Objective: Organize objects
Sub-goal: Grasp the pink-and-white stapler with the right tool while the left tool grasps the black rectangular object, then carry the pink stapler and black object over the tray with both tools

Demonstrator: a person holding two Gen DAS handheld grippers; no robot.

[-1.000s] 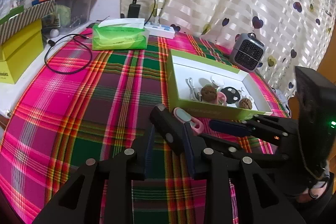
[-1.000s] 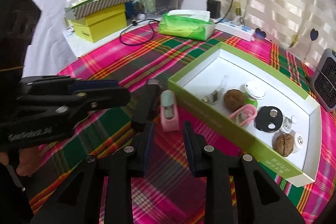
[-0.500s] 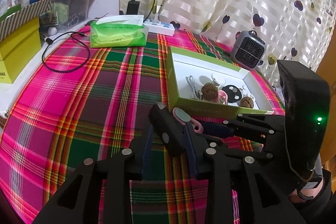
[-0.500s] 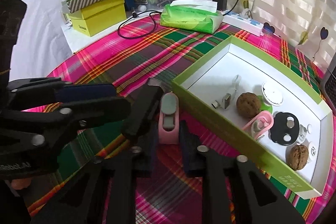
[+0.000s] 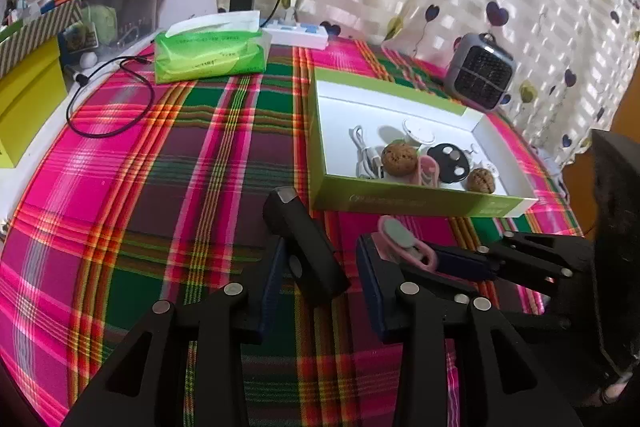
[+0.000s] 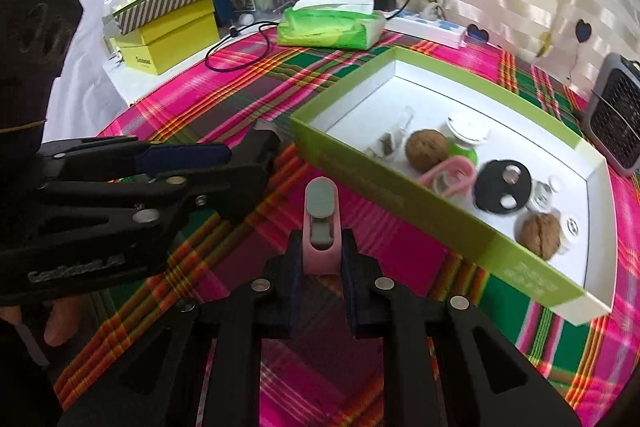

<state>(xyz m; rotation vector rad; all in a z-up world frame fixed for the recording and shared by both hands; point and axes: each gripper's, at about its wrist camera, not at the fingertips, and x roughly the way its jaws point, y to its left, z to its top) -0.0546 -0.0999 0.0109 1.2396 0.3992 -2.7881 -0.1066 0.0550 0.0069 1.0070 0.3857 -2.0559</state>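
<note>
At the lower centre of the right wrist view, the right hand-held gripper is clamped on a pink clip with a grey top. The left hand-held gripper has just been opening and stands wide; a black oblong object, perhaps a folded tool, lies between its fingers unpressed. The green tray, right of centre on the plaid bench, holds walnuts and small items.
</note>
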